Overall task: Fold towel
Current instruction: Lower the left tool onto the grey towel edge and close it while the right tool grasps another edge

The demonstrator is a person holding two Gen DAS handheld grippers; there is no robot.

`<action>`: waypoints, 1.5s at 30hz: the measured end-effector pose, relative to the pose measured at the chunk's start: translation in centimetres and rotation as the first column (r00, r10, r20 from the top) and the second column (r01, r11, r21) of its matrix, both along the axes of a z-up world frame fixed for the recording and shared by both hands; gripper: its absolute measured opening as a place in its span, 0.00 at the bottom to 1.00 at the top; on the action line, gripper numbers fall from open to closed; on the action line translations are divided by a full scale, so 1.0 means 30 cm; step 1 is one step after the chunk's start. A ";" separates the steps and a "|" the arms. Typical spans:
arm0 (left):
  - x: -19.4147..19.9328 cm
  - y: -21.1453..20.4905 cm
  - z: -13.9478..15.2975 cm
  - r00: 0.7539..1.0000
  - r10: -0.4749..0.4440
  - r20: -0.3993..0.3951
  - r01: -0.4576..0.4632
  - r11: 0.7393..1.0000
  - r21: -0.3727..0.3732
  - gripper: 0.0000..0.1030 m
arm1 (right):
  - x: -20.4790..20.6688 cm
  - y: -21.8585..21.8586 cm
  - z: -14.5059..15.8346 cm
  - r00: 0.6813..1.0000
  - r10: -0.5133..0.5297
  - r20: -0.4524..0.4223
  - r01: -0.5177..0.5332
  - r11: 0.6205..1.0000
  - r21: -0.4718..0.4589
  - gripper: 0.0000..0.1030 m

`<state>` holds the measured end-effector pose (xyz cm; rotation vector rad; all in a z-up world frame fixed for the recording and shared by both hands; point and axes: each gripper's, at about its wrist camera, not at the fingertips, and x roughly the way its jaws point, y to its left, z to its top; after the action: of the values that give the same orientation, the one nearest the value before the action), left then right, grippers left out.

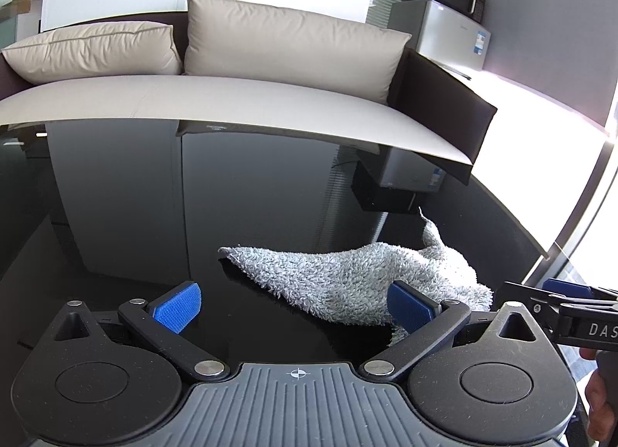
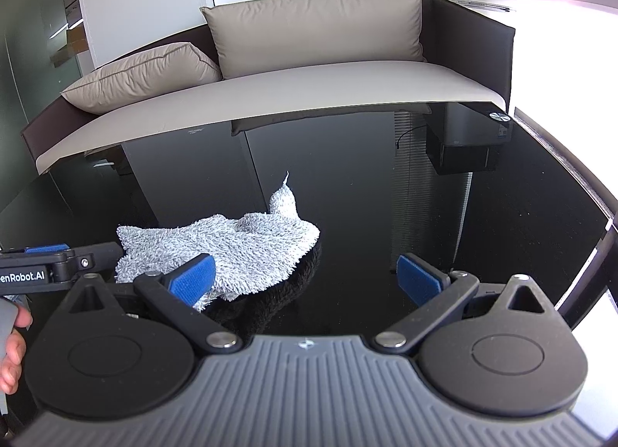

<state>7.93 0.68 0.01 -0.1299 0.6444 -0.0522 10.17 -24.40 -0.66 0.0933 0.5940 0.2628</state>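
Two grippers sit low over a big black table [image 1: 116, 196] that is shiny like a mirror. Behind the table is a sofa [image 1: 231, 99] with pale cushions [image 1: 286, 41].

On the table lies the towel [image 1: 347, 277]. It is grey and fluffy, and it is all scrunched up in a lump, not flat. One corner pokes up in a little point [image 2: 286, 192]. The towel rests on the table between the two grippers, a bit to the right of the left gripper [image 1: 293, 308] and a bit to the left of the right gripper [image 2: 305, 277].

The left gripper has its blue pads [image 1: 177, 310] spread wide, with nothing between them. Its right pad is just beside the near edge of the towel, maybe touching it; I cannot tell. The right gripper also has its pads [image 2: 419, 279] spread wide, holding nothing. Its left pad sits in front of the towel's near edge.

I think the job is only at the start. No fold is made yet. The step now looks like getting ready to grab the towel.

Next, each gripper should find a corner or an edge, close on it, and pull the towel out flat. The cloth is soft and floppy, so a pinch on only the fluff may slip off.
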 end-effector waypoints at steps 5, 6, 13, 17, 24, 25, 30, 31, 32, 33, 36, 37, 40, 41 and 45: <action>0.033 0.000 -0.010 1.000 -0.006 -0.010 0.006 1.000 -0.002 0.94 | 0.030 0.008 -0.003 1.000 0.007 -0.001 -0.007 1.000 -0.004 0.99; 0.037 0.001 -0.012 1.000 -0.007 -0.012 0.007 1.000 -0.004 0.92 | 0.037 0.010 -0.004 1.000 0.010 -0.002 -0.010 1.000 -0.005 0.99; 0.082 0.007 -0.023 1.000 -0.013 -0.027 0.013 1.000 -0.018 0.84 | 0.082 0.036 -0.009 0.999 0.033 -0.013 -0.033 0.999 -0.020 0.96; 0.108 0.008 -0.032 0.999 -0.018 -0.036 0.017 1.000 -0.020 0.80 | 0.108 0.047 -0.016 0.998 0.056 -0.033 -0.057 0.998 -0.017 0.83; 0.141 0.016 -0.048 0.998 -0.026 -0.053 0.024 0.999 -0.037 0.65 | 0.139 0.063 -0.029 0.994 0.087 -0.061 -0.087 0.996 -0.008 0.64; 0.145 0.017 -0.050 0.998 -0.028 -0.055 0.026 0.999 -0.038 0.64 | 0.144 0.065 -0.030 0.994 0.091 -0.066 -0.091 0.996 -0.005 0.60; 0.155 0.020 -0.057 0.998 -0.030 -0.063 0.028 0.999 -0.041 0.55 | 0.161 0.071 -0.039 0.991 0.102 -0.084 -0.102 0.995 0.006 0.50; 0.155 0.020 -0.058 0.998 -0.030 -0.063 0.028 0.999 -0.041 0.55 | 0.162 0.072 -0.039 0.991 0.104 -0.084 -0.104 0.995 0.007 0.47; 0.156 0.020 -0.060 0.997 -0.031 -0.065 0.028 0.999 -0.041 0.55 | 0.164 0.073 -0.040 0.991 0.105 -0.084 -0.105 0.994 0.008 0.41; 0.159 0.021 -0.062 0.997 -0.033 -0.069 0.030 0.999 -0.041 0.51 | 0.166 0.075 -0.039 0.991 0.107 -0.084 -0.107 0.994 0.007 0.39; 0.160 0.020 -0.069 0.996 -0.034 -0.077 0.031 0.999 -0.036 0.43 | 0.170 0.080 -0.041 0.991 0.109 -0.082 -0.109 0.994 0.005 0.34; 0.161 0.021 -0.070 0.996 -0.034 -0.078 0.031 0.999 -0.035 0.43 | 0.172 0.080 -0.042 0.991 0.109 -0.084 -0.109 0.994 0.005 0.31; 0.162 0.020 -0.074 0.996 -0.035 -0.082 0.032 0.999 -0.029 0.41 | 0.176 0.085 -0.043 0.990 0.112 -0.089 -0.113 0.994 0.003 0.23; 0.162 0.020 -0.075 0.996 -0.035 -0.083 0.033 0.999 -0.025 0.37 | 0.176 0.087 -0.043 0.989 0.114 -0.090 -0.114 0.993 0.003 0.20; 0.163 0.018 -0.078 0.995 -0.049 -0.087 0.047 0.999 -0.025 0.10 | 0.176 0.090 -0.037 0.990 0.113 -0.081 -0.113 0.994 0.000 0.10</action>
<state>12.83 1.21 -2.32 -0.1391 0.7352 -0.1006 15.45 -21.70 -1.78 0.0663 0.6814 0.3686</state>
